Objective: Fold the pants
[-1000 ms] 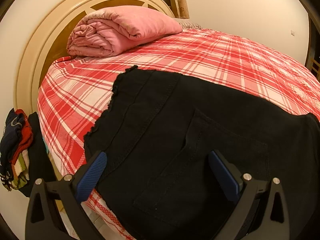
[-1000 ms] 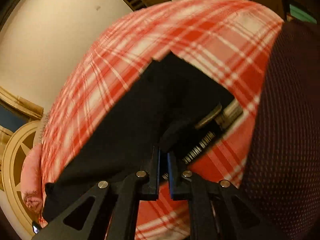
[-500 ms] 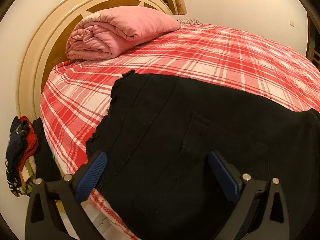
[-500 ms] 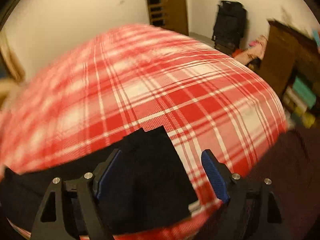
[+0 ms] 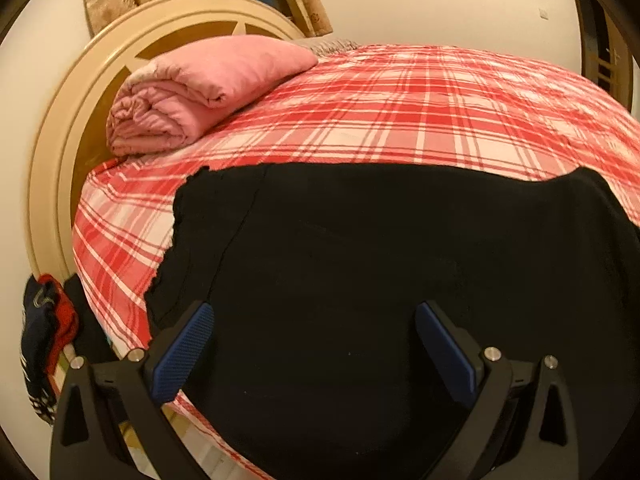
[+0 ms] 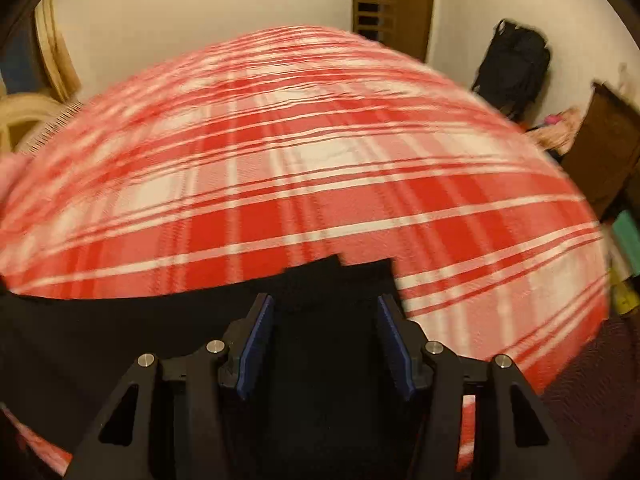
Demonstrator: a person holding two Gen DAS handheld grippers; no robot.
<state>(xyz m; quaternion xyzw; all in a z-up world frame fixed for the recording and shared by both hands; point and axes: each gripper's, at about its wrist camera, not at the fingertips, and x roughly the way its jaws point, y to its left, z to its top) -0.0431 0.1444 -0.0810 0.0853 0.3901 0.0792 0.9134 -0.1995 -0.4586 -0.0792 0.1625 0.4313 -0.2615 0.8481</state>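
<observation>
One pair of black pants (image 5: pixel 360 264) lies flat on the near part of a bed, spread over the red-and-white plaid bedspread (image 5: pixel 400 120). Its long axis runs side to side along the bed's near edge: the frayed end points toward the headboard (image 5: pixel 52 168) at the left of the left wrist view, the squared-off end (image 6: pixel 360 276) toward the foot of the bed.

Two grippers hover over the cloth, one at each end. The left gripper (image 5: pixel 316 344) has its jaws wide, nothing between the blue pads, the pants lying below them. The right gripper (image 6: pixel 326 340) has its jaws about half apart and closing, clear of the fabric beneath.

One folded pink blanket (image 5: pixel 200 88) rests by the headboard, one bundle of clothes (image 5: pixel 44 340) hangs beside the bed, and one black backpack (image 6: pixel 516 64) leans against the far wall.

A second ago the right jaws were pinched on the pants' end; since then they have let go and the end lies flat. The left gripper has shifted slightly, its jaws as wide as before.
</observation>
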